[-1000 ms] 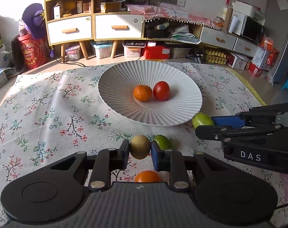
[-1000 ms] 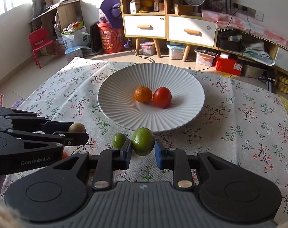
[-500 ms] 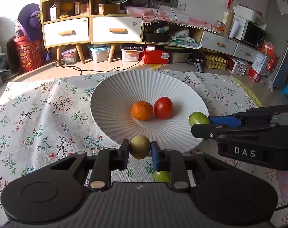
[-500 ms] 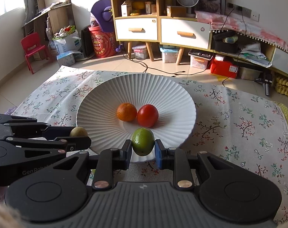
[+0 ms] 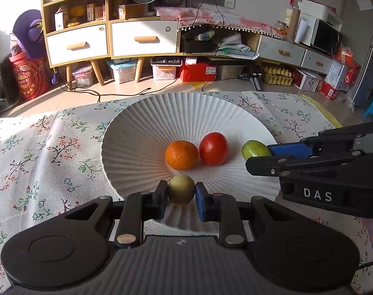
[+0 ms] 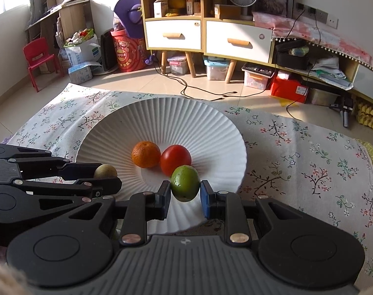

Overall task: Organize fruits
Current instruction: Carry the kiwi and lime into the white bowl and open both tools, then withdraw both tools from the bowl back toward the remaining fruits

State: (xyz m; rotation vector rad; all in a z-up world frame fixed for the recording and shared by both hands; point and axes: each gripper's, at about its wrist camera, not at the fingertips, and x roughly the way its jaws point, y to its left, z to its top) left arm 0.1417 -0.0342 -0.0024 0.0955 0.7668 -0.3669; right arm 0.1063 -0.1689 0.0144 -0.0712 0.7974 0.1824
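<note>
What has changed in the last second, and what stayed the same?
Both grippers carried their fruit forward from over the tablecloth to over the white plate: the left gripper with the yellow-green fruit, the right gripper with the green fruit. Both grips stayed shut; the orange and tomato did not move.

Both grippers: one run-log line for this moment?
left gripper: shut on yellowish fruit | right gripper: shut on green fruit | both over plate

A floral cloth covers the bench, its far edge meeting the tiled floor beyond. A large white ribbed plate rests directly on the cloth, near the middle, leaving patterned fabric bare on both sides.
</note>
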